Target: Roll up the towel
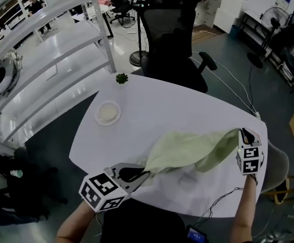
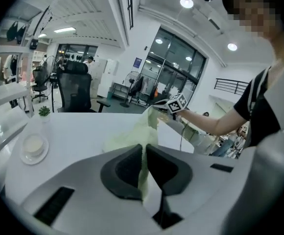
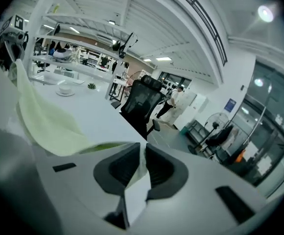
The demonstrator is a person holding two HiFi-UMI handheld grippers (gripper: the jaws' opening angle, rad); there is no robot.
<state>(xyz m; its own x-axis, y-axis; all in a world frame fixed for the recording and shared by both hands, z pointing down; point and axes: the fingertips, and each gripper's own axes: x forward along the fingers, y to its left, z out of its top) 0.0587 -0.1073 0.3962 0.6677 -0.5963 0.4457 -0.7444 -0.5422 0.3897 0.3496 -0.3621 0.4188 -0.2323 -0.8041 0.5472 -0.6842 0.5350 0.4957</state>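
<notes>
A pale green towel (image 1: 190, 148) hangs stretched between my two grippers above the white table (image 1: 152, 103), sagging in the middle. My left gripper (image 1: 146, 174) at the near left is shut on one corner; in the left gripper view the towel (image 2: 142, 168) runs up between the closed jaws of the left gripper (image 2: 143, 170). At the right table edge my right gripper (image 1: 242, 132) is shut on the other corner, and the right gripper view shows the towel (image 3: 44, 121) pinched in the right gripper (image 3: 143, 168) and trailing off left. The lower part of the towel rests on the table.
A small white dish (image 1: 108, 113) sits at the table's left, a little green plant (image 1: 121, 78) at its far edge. A black office chair (image 1: 170, 39) stands behind the table. White shelving (image 1: 45, 59) runs along the left. Cables (image 1: 223, 199) hang off the near right edge.
</notes>
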